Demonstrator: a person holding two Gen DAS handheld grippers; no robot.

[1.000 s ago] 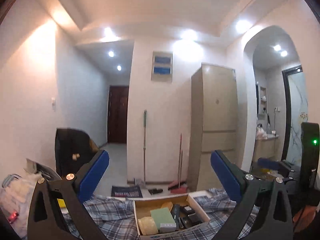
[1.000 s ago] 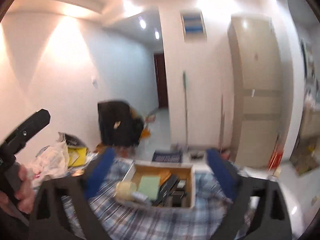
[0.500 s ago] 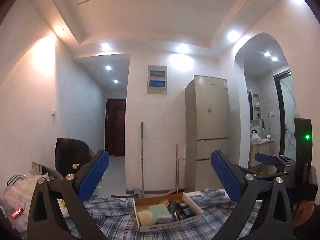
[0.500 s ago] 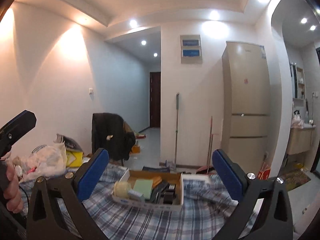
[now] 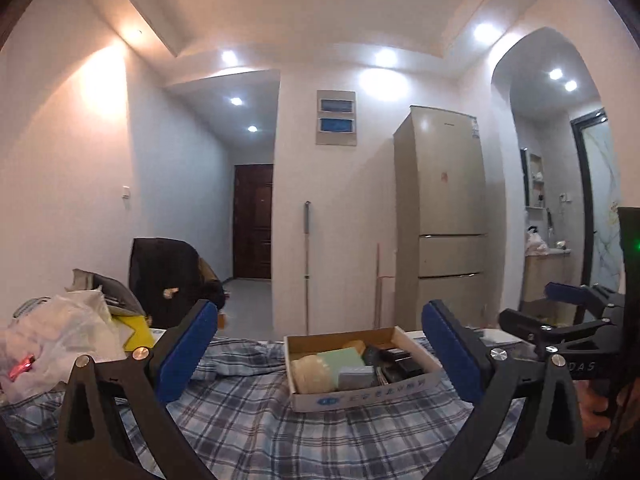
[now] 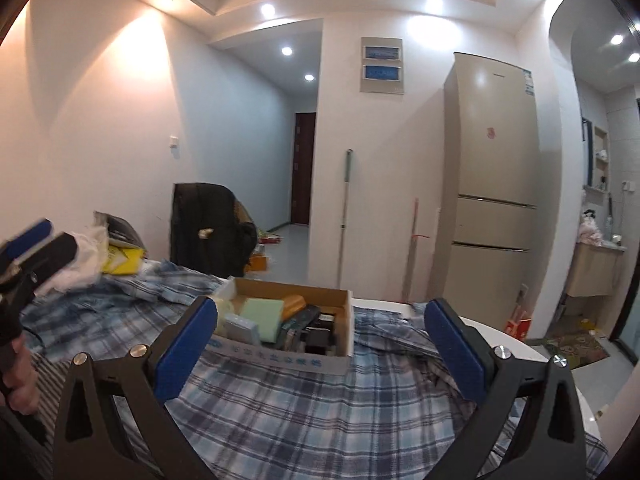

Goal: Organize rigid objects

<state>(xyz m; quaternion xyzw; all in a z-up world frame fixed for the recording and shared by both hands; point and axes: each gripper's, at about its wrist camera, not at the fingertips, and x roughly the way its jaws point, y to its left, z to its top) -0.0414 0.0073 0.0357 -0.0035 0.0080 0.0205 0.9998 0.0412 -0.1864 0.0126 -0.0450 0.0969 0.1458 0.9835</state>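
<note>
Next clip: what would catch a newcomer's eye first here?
Probably the open cardboard box, crammed with small items, sitting on the blue plaid cloth straight ahead of both wrist cameras. Both tongs, left and right, frame it, wide open and empty. Behind stands a tall beige fridge against the white wall.

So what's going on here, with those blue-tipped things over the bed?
A person is holding a pair of tongs in each hand, about to sort the hard odds and ends in a cardboard box lying on a plaid blanket. Both the left tongs and the right tongs are open and empty, held short of the box and pointing toward it. A green block, a pale roll and some dark items sit inside. Nothing has been picked up.
</note>
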